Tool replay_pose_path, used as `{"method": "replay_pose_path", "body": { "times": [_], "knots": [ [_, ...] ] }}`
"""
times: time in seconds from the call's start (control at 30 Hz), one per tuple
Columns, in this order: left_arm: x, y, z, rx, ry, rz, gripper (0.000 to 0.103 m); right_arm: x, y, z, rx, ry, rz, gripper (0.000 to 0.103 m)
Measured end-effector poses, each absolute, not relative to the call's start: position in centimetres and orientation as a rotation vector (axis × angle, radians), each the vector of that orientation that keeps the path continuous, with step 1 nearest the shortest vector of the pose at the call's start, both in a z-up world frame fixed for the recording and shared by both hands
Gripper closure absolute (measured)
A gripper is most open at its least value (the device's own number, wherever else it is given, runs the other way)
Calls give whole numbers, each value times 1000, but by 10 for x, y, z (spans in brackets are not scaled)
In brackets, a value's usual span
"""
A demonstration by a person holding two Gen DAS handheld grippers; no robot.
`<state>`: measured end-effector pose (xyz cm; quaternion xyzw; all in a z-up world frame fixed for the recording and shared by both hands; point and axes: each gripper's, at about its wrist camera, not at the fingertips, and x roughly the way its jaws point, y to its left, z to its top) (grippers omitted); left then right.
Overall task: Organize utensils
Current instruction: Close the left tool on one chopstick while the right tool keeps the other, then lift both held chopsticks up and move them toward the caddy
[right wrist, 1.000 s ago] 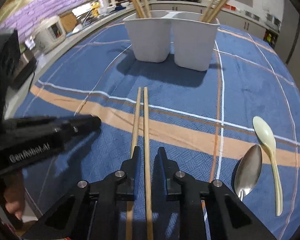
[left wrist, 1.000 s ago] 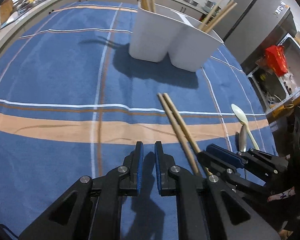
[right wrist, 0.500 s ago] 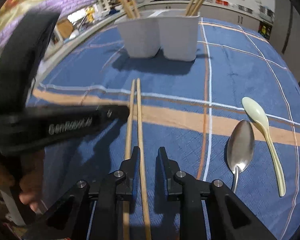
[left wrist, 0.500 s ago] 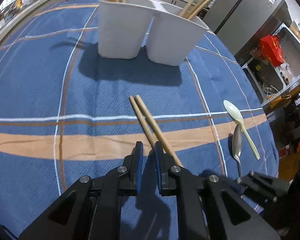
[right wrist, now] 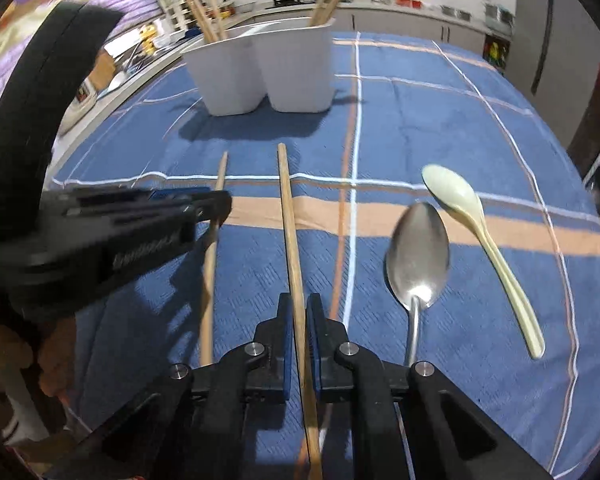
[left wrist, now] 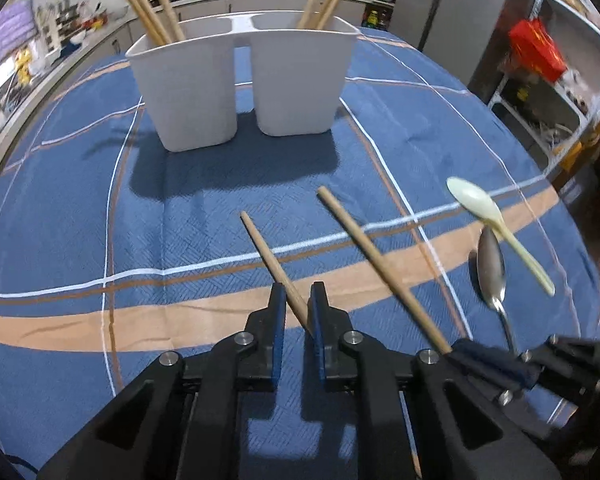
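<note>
Two wooden chopsticks lie apart on the blue striped cloth. My left gripper (left wrist: 296, 312) (right wrist: 220, 210) has its jaws narrow around the left chopstick (left wrist: 260, 244) (right wrist: 209, 280), which crosses slantwise between the pads and touches both. The jaws of my right gripper (right wrist: 299, 320) (left wrist: 466, 354) are closing, and the pads press the right chopstick (right wrist: 290, 224) (left wrist: 376, 260) between them. Behind stands a white two-compartment holder (left wrist: 188, 92) (right wrist: 300, 72) with chopsticks upright in both halves. A metal spoon (right wrist: 418, 252) (left wrist: 490, 268) and a pale plastic spoon (right wrist: 452, 192) (left wrist: 474, 200) lie to the right.
The tablecloth (left wrist: 80, 200) covers a round table whose edge falls away at the right. Beyond it are a grey fridge (left wrist: 440, 0) and shelving with a red bag (left wrist: 536, 48). A person's hand (right wrist: 4, 360) holds the left gripper's handle at the lower left.
The chopsticks lay side by side; now they are spread apart. My left gripper has swung over onto the left one. The right jaws have narrowed onto the right one.
</note>
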<state>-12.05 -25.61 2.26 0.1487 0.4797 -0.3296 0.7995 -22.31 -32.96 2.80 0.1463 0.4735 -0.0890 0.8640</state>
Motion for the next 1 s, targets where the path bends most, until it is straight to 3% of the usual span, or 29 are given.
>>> {"method": "replay_pose_path", "body": {
  "times": [0.27, 0.67, 1.0],
  "knots": [
    [-126, -217, 27, 409, 1032, -795, 95, -230, -322, 29, 384, 1063, -80, 93],
    [-110, -195, 21, 162, 1180, -746, 95, -162, -323, 31, 224, 1166, -69, 90],
    [-104, -199, 23, 158, 1185, -696, 95, -116, -314, 32, 138, 1314, -94, 90]
  ]
}}
